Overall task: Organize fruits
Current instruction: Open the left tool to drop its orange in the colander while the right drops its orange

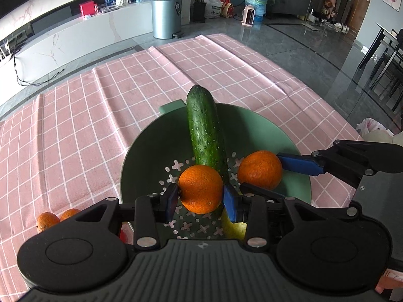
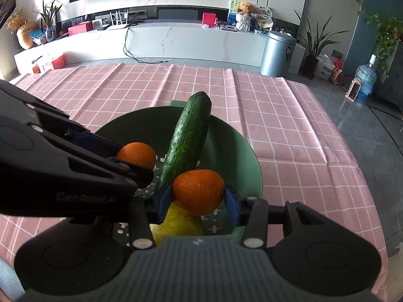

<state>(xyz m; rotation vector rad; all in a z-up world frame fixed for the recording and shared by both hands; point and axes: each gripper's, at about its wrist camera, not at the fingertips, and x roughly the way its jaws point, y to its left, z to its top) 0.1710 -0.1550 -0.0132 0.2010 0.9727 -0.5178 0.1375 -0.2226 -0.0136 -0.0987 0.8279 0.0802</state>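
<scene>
A green colander bowl (image 1: 141, 146) (image 2: 241, 151) sits on the pink checked tablecloth. A cucumber (image 1: 205, 128) (image 2: 187, 136) leans inside it, and a yellow fruit (image 1: 235, 227) (image 2: 176, 224) lies at its near side. My left gripper (image 1: 201, 200) is shut on an orange (image 1: 200, 188) over the bowl; this orange also shows in the right wrist view (image 2: 137, 154). My right gripper (image 2: 197, 201) is shut on a second orange (image 2: 199, 191) (image 1: 260, 170), also over the bowl, just right of the left gripper.
Two more oranges (image 1: 54, 217) lie on the cloth (image 1: 75, 130) left of the bowl. The table's far and right edges drop to a grey floor. A steel bin (image 1: 166, 15) and a low TV cabinet (image 2: 176, 40) stand beyond.
</scene>
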